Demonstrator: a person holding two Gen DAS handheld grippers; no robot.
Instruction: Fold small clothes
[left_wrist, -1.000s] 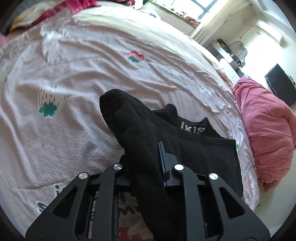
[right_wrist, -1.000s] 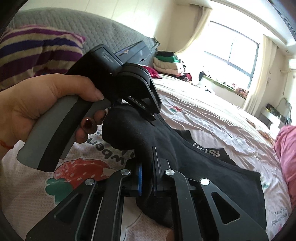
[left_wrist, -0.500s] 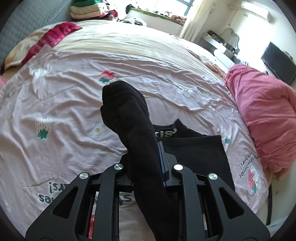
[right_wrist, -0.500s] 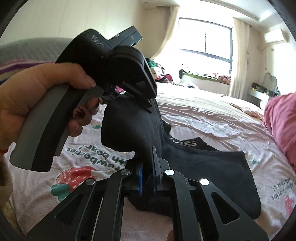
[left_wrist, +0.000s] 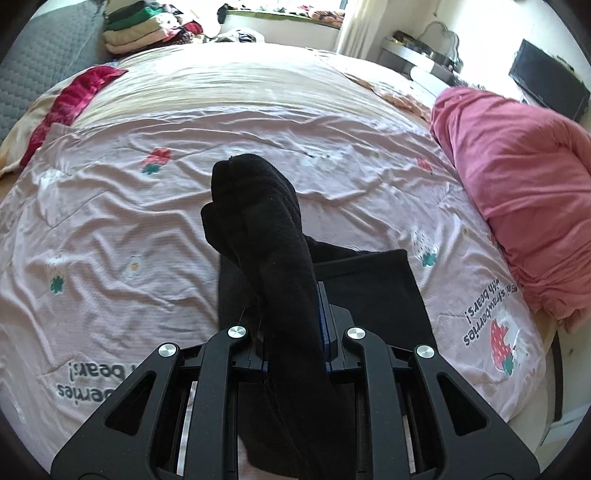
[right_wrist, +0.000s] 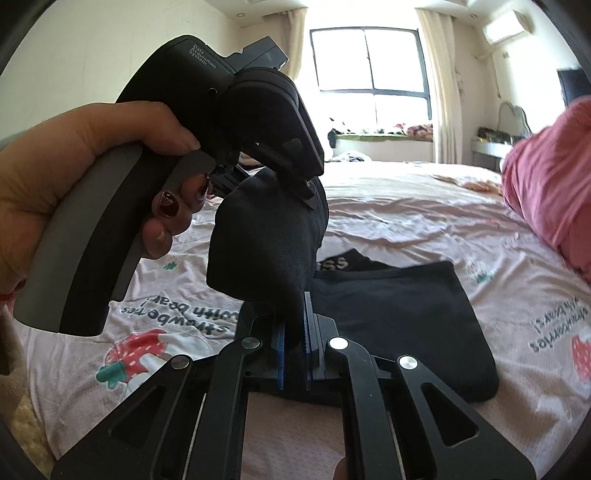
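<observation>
Left wrist view: the left tool (left_wrist: 291, 328) pinches a bunched black sock (left_wrist: 266, 236), lifted over the bed (left_wrist: 147, 229); below it a black garment (left_wrist: 380, 291) lies flat, seemingly already folded.

Right wrist view: the right tool (right_wrist: 295, 332) is pressed together on the same sock's (right_wrist: 266, 251) other end, while the person's hand (right_wrist: 74, 184) holds the left tool's handle. The sock hangs between both, not yet folded or laid down.

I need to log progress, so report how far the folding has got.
Done: nothing looks finished. In hand: the left gripper and right gripper both clamp the black sock above the bed sheet. Left: the sock's fold, and the black underwear lying flat beneath.
</observation>
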